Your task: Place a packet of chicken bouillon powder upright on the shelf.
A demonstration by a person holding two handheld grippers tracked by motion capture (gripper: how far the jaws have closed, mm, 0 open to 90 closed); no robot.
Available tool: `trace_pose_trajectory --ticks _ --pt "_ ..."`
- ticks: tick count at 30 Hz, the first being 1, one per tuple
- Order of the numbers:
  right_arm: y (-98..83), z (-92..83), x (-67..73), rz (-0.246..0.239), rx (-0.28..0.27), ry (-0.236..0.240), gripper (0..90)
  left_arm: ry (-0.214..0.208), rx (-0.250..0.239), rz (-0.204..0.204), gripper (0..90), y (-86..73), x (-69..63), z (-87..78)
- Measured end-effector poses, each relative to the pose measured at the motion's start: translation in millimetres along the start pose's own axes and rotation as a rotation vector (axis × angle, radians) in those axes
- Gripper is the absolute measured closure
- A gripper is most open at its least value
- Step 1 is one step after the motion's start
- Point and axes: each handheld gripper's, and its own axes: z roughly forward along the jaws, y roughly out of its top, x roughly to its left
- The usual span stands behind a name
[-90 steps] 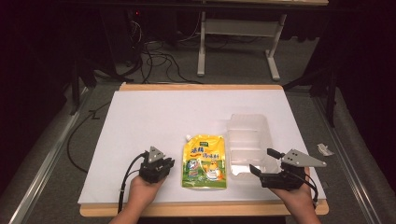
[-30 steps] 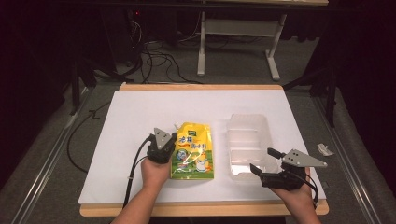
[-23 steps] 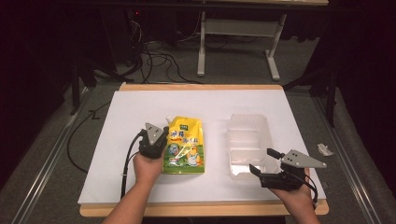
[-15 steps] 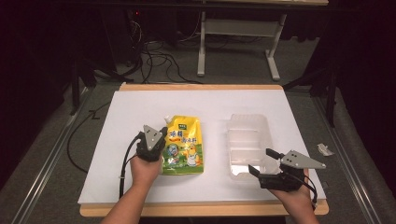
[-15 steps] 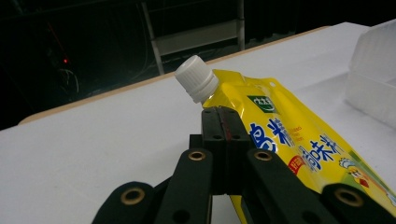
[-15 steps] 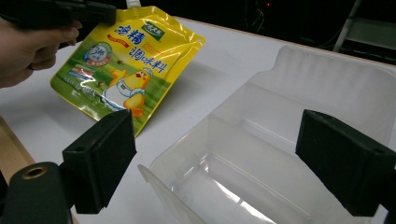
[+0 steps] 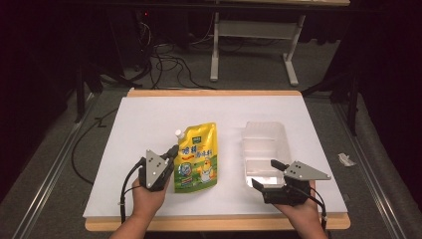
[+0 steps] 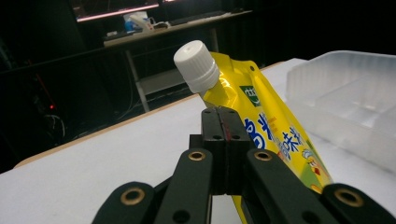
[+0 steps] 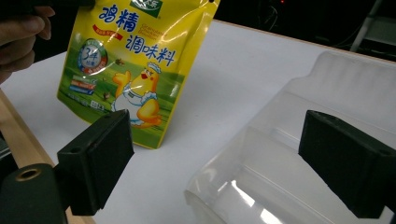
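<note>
On the white worktop (image 7: 149,119), the yellow spouted pouch (image 7: 198,158) is gripped at its left edge by the clenched left tool (image 7: 171,152), just beside the clear tray (image 7: 264,144). The right tool (image 7: 266,174) is held released at the tray's near end. The pouch is probably best carried level, so its grip is not lost.

The pouch (image 7: 197,157) is yellow with a green lower band, cartoon chick and white cap (image 8: 196,65); the tray (image 7: 265,152) is clear; the surface (image 7: 149,114) is white.
</note>
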Motion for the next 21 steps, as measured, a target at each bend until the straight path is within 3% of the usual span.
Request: trace_pose_trajectory --ticks 10,21 --pt "13.8 15.8 17.5 -0.009 0.001 0.032 9.5 -0.05 -0.056 -0.039 90.0 -5.5 -6.7 -23.8" --pt "43.3 61.0 38.4 0.003 0.02 0.061 6.3 -0.08 -0.087 0.005 90.0 -4.9 -14.3 -32.3"
